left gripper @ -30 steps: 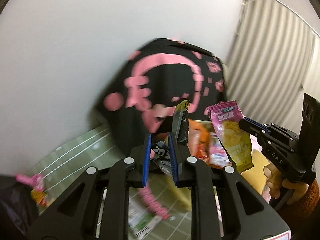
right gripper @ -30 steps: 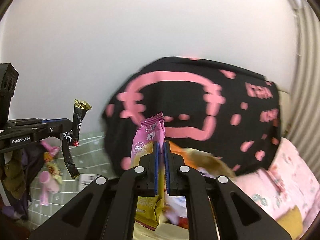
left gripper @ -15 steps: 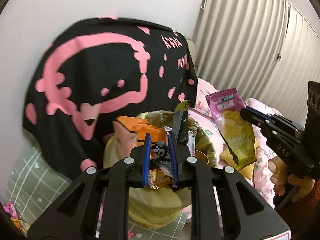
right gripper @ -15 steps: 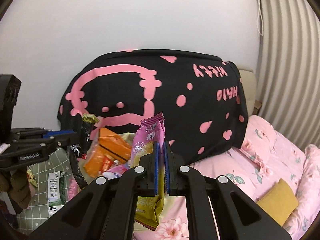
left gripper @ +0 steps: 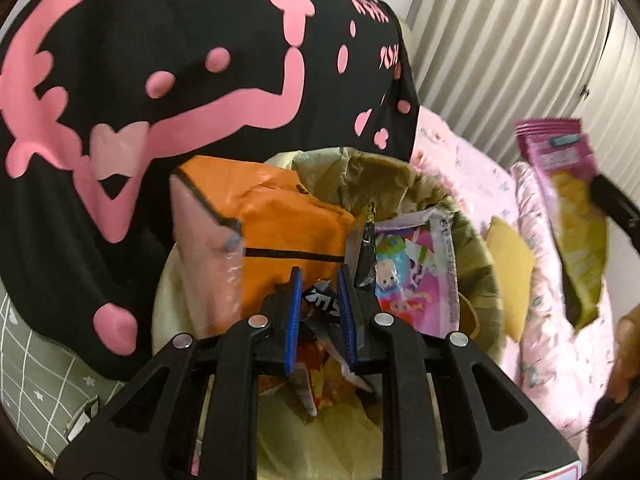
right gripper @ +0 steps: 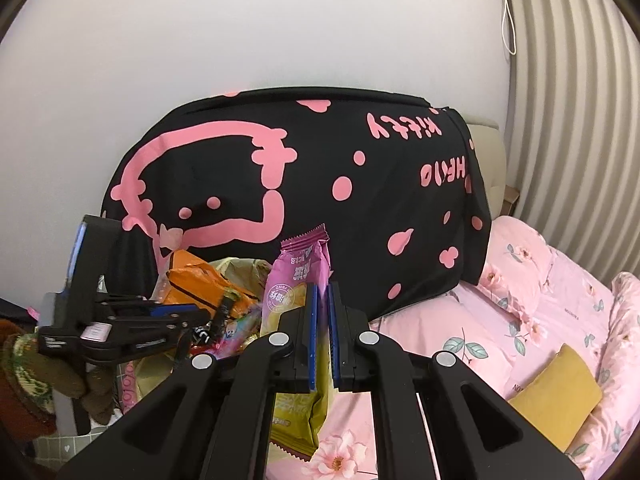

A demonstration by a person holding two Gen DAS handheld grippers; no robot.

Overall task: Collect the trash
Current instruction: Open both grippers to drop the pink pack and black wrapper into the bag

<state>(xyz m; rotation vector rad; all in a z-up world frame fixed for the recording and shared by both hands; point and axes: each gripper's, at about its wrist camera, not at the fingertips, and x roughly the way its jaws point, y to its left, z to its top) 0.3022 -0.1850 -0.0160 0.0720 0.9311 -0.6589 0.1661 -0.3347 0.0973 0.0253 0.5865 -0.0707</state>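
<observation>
My left gripper (left gripper: 319,280) is shut on a dark crumpled wrapper (left gripper: 323,304) and holds it right over a full trash bin (left gripper: 476,248) lined with a yellowish bag. The bin holds an orange packet (left gripper: 280,220) and a pink cartoon packet (left gripper: 416,276). My right gripper (right gripper: 321,292) is shut on a purple and yellow chip bag (right gripper: 298,280), held up to the right of the bin; the bag also shows in the left wrist view (left gripper: 568,200). The left gripper shows in the right wrist view (right gripper: 200,320) over the bin (right gripper: 240,268).
A black cushion with pink print (right gripper: 320,184) leans on the white wall behind the bin. A bed with pink flowered bedding (right gripper: 520,312) and a yellow pillow (right gripper: 556,396) lies to the right. Grey curtains (right gripper: 580,120) hang at the far right. A green checked mat (left gripper: 36,368) lies at left.
Both grippers have swung right and come closer to the trash bin. The left gripper with the dark wrapper now hangs right over the bin's contents.
</observation>
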